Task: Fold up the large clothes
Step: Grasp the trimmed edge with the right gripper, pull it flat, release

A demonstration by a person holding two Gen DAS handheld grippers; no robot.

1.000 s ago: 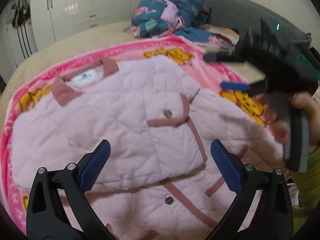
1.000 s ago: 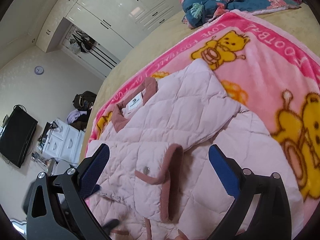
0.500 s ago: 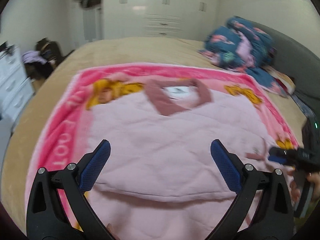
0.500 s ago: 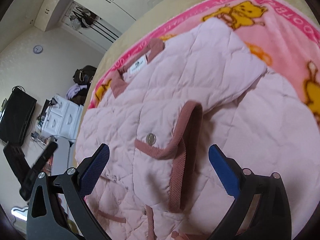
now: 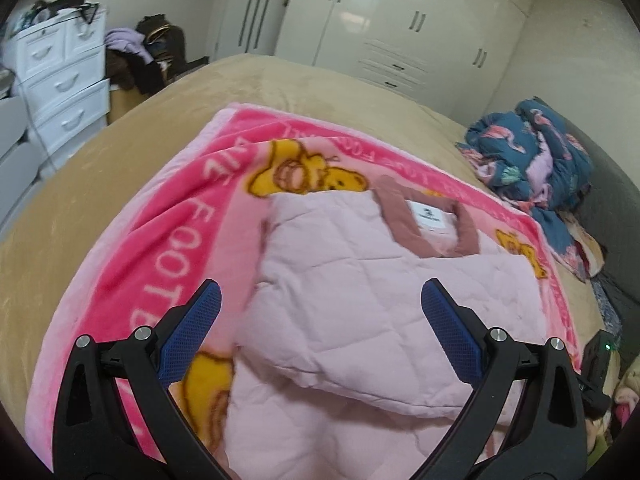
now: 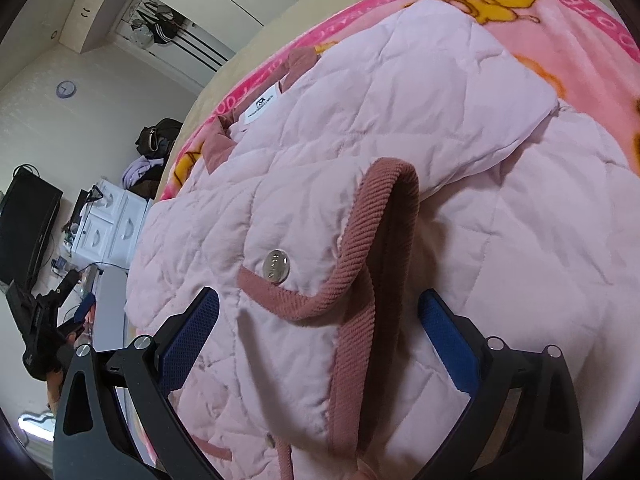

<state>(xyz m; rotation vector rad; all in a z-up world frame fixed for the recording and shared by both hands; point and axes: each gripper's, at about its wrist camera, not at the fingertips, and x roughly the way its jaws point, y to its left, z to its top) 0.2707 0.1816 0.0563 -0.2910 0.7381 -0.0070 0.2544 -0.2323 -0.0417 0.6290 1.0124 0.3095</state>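
A pale pink quilted jacket (image 5: 360, 300) with dusty-rose trim lies flat on a pink cartoon-bear blanket (image 5: 180, 232), sleeves folded across its front. My left gripper (image 5: 320, 324) is open and empty, hovering over the jacket's left side near the folded sleeve. My right gripper (image 6: 320, 328) is open and empty, low over the jacket (image 6: 400, 140), with a rose-trimmed cuff (image 6: 360, 260) and its metal snap (image 6: 275, 265) between the fingers. The left gripper also shows far left in the right wrist view (image 6: 44, 320).
The blanket covers a tan bed (image 5: 100, 160). A heap of dark blue patterned clothes (image 5: 532, 156) lies at the bed's far right. White drawers (image 5: 60, 92) and wardrobes (image 5: 400, 32) stand beyond the bed. A dark sofa edge (image 5: 612, 200) runs along the right.
My left gripper has swung leftwards, from over the jacket's middle to its left edge. My right gripper has moved down and closer to the cuff. Both stayed open.
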